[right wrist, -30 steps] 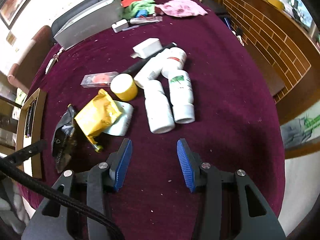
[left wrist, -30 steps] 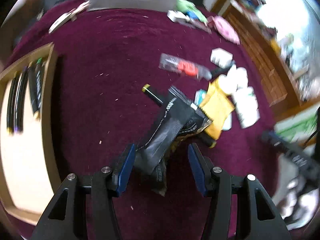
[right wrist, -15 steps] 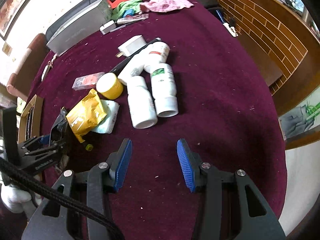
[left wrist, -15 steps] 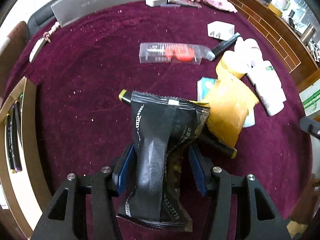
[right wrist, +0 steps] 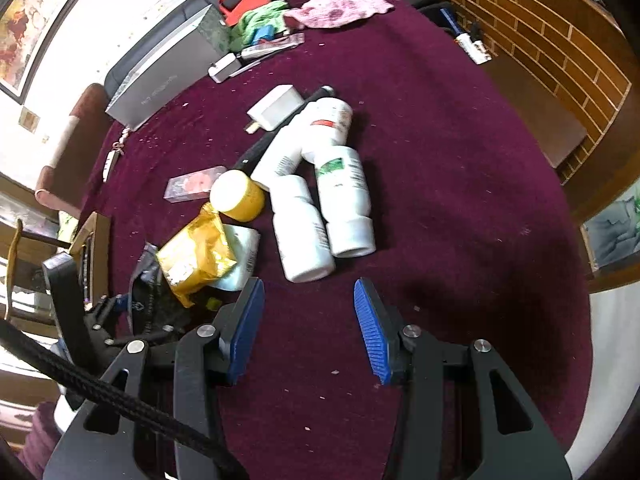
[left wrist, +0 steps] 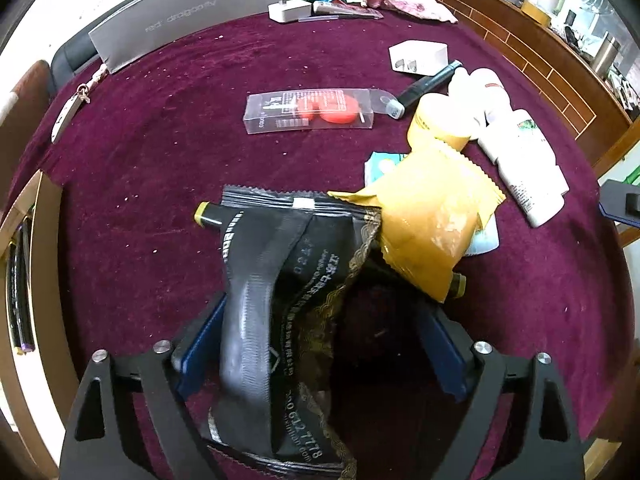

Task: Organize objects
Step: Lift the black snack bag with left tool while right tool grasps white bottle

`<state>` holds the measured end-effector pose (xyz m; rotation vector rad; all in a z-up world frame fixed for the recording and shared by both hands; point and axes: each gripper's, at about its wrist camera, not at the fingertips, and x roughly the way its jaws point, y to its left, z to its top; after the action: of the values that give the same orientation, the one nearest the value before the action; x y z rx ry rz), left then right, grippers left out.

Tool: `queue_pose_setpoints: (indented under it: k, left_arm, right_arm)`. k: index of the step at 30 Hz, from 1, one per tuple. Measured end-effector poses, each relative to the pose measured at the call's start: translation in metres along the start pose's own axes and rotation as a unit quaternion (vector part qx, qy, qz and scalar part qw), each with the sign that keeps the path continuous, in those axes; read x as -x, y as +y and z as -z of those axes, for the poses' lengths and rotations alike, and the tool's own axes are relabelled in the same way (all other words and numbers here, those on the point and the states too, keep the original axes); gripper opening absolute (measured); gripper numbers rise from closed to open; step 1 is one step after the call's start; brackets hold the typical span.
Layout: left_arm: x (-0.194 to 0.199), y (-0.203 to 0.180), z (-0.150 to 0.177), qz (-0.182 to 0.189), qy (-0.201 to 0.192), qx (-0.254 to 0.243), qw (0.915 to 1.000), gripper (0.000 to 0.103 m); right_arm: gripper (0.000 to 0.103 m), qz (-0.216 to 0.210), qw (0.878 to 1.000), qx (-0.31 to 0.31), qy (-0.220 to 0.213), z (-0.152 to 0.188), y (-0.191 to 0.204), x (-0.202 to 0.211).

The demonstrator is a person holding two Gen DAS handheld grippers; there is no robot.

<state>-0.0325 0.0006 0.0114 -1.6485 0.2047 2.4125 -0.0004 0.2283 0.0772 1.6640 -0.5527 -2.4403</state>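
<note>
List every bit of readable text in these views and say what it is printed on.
"G127778": partial number on the black packet; the characters before it and the other print there are unclear.
"red dragon.tv": faint, uncertain reading on the grey box.
White bottles: labels too small to read.
Clear blister pack: print too small to read.
Yellow packet: no legible text.

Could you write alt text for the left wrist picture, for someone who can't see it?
A black packet lies between the open left gripper's blue fingers on a maroon tablecloth. Beyond it lie a yellow packet, white bottles and a clear box.
</note>
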Motion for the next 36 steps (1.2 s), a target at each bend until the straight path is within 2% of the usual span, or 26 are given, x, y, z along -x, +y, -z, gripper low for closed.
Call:
queue_pose_setpoints:
  k: [2, 4, 5, 11, 18, 21, 26, 29, 36]
  left_arm:
    - [0.004, 0.005, 0.002, -0.005, -0.003, 0.008, 1.0, 0.064]
    - [0.007, 0.012, 0.003, -0.01, -0.005, 0.018, 0.9998, 0.044]
    - [0.008, 0.016, 0.003, -0.008, -0.006, 0.023, 0.9997, 0.04]
    - [0.018, 0.035, 0.011, 0.018, -0.007, 0.061, 0.9979, 0.039]
    - [0.08, 0.047, 0.031, 0.061, -0.065, 0.092, 0.9917, 0.039]
    - [0.098, 0.057, 0.033, 0.066, -0.084, 0.099, 0.9894, 0.039]
    - [0.107, 0.063, 0.038, 0.067, -0.09, 0.106, 0.988, 0.039]
    - [0.107, 0.062, 0.042, 0.066, -0.088, 0.104, 0.9885, 0.039]
    - [0.11, 0.065, 0.054, 0.073, -0.085, 0.109, 0.9877, 0.039]
  right_arm:
    - [0.046, 0.001, 1.0, 0.01, 0.002, -0.003, 0.008, -0.002]
    - [0.047, 0.002, 1.0, 0.015, 0.005, -0.004, 0.013, -0.004]
    - [0.047, 0.001, 1.0, 0.016, 0.007, -0.004, 0.015, -0.006]
    - [0.047, 0.003, 1.0, 0.024, 0.018, -0.007, 0.023, -0.014]
    - [0.047, 0.004, 0.999, 0.03, 0.024, -0.01, 0.029, -0.015]
    - [0.047, 0.008, 0.999, 0.028, 0.026, -0.014, 0.026, -0.016]
    - [0.047, -0.016, 0.998, 0.037, 0.046, -0.025, 0.032, -0.026]
    - [0.047, 0.005, 0.997, 0.048, 0.056, -0.033, 0.038, -0.038]
    - [0.047, 0.086, 0.991, 0.084, 0.058, -0.044, 0.047, -0.056]
